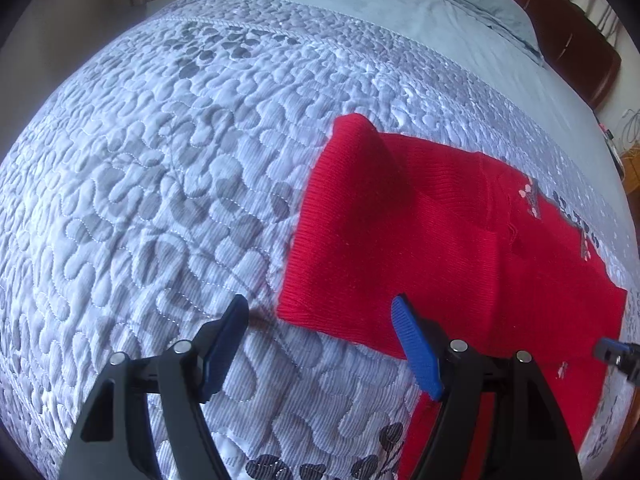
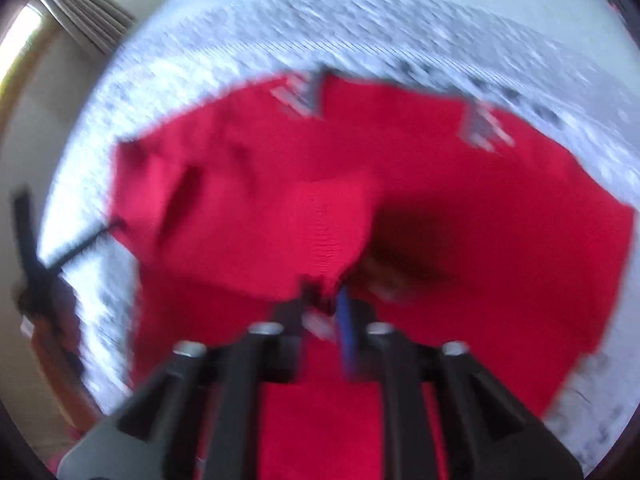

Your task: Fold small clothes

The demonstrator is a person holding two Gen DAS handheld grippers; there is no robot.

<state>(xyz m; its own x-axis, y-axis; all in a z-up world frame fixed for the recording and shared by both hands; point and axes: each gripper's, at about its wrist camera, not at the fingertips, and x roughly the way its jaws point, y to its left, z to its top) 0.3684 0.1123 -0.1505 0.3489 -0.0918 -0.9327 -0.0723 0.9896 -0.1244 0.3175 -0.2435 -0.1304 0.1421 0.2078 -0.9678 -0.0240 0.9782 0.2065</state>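
Note:
A small red knit sweater (image 1: 420,232) lies on the quilted bed cover, partly folded, with a patterned trim at its far edge. My left gripper (image 1: 320,312) is open and empty, its blue fingers hovering over the sweater's near left corner. In the blurred right wrist view, my right gripper (image 2: 326,296) is shut on a lifted fold of the red sweater (image 2: 320,216), holding it above the rest of the garment. The right gripper's tip also shows at the right edge of the left wrist view (image 1: 616,354).
The grey quilted bed cover (image 1: 160,200) spreads wide to the left. A pale blue sheet and pillow (image 1: 460,0) lie at the far end by a brown headboard (image 1: 576,36). Curtains (image 2: 88,16) and the bed's left edge show in the right wrist view.

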